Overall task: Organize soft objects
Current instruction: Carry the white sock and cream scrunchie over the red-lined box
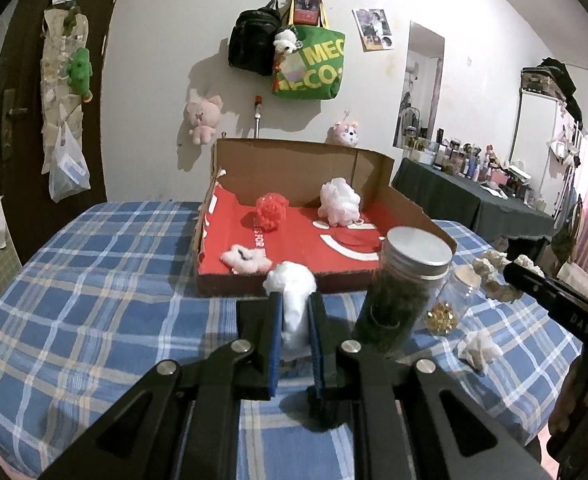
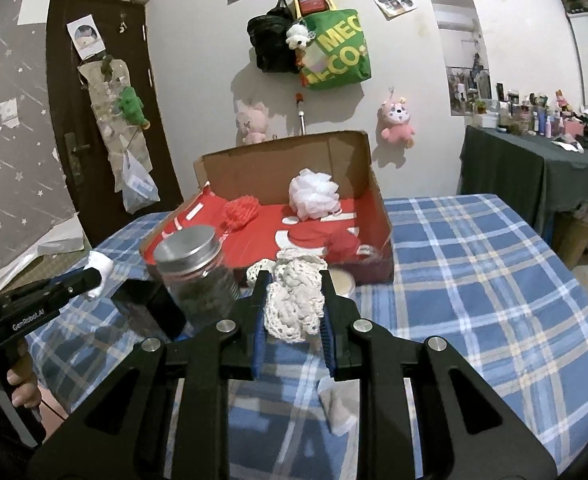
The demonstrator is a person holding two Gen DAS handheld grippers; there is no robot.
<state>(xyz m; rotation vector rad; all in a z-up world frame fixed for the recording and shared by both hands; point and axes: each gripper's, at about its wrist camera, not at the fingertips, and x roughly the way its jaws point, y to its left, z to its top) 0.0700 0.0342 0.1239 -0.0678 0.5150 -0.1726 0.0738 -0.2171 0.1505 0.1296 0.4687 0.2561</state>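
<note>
Your left gripper (image 1: 294, 312) is clamped on a white cotton wad (image 1: 291, 300), a smooth, fluffy lump bulging above the blue pads and squeezed narrow between them. It is held over the plaid cloth (image 1: 113, 280), just short of the near edge of the box (image 1: 294, 284).

Your right gripper (image 2: 294, 300) grips a cream crocheted piece (image 2: 294, 300), lacy and bunched, with openwork loops spilling out above and below the fingers. It hangs close to the box's near edge too, beside the jar (image 2: 197, 276) with the metal lid.

Inside the box, on its red floor, a red puff (image 1: 270, 210) and a white mesh puff (image 1: 338, 200) sit toward the back wall. A pink fuzzy piece (image 1: 245, 258) lies by the near left corner, and a folded red cloth (image 1: 354, 237) lies toward the right wall.

A crumpled white bit (image 1: 480, 350) lies on the plaid cloth right of the jar, near a small glass jar (image 1: 450, 304) of gold bits.
</note>
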